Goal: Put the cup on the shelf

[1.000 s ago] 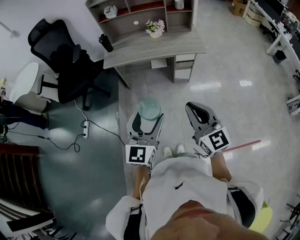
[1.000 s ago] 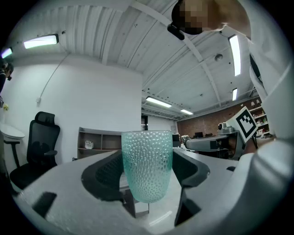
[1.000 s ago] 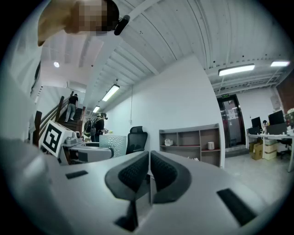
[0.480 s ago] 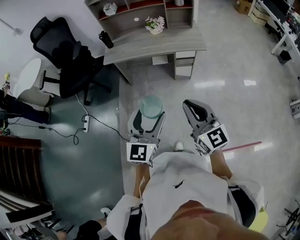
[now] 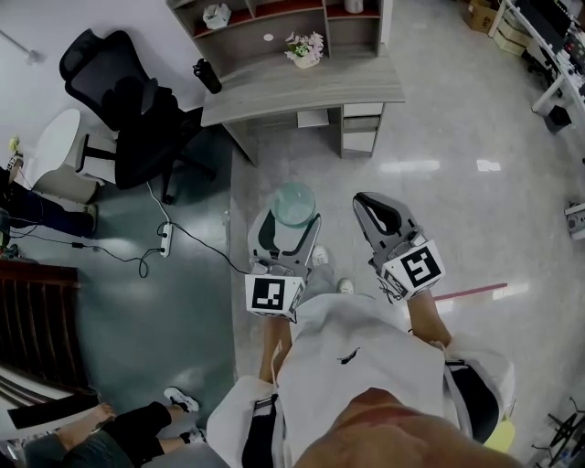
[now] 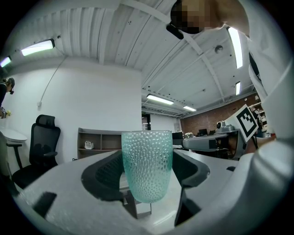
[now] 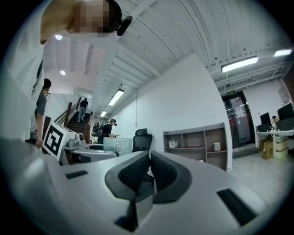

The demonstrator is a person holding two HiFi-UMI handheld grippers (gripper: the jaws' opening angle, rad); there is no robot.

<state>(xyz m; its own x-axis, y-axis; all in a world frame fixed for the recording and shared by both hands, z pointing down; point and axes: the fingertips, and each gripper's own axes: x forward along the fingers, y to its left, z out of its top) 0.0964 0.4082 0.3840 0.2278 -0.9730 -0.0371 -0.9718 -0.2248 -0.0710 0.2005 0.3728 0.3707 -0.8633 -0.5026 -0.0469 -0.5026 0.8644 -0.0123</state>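
Observation:
My left gripper [image 5: 294, 218] is shut on a pale green dimpled glass cup [image 5: 294, 205], held upright above the floor. In the left gripper view the cup [image 6: 147, 164] stands between the two dark pads, and the left gripper [image 6: 147, 172] clamps its lower half. My right gripper [image 5: 377, 212] hangs beside it, shut and empty; its pads meet in the right gripper view, where the right gripper [image 7: 149, 170] points at the shelf [image 7: 198, 143]. The shelf [image 5: 274, 23] stands on the back of a grey desk [image 5: 302, 87] ahead, some way off.
A black office chair [image 5: 128, 110] stands left of the desk. A black bottle [image 5: 207, 77] and a flower pot [image 5: 304, 50] sit on the desk. A power strip [image 5: 165, 244] with cables lies on the floor at left. Another person's legs [image 5: 119, 430] show at bottom left.
The desk and shelf have shifted slightly in the head view as I step; both grippers keep their hold and pose. Another person's legs have come into view at bottom left.

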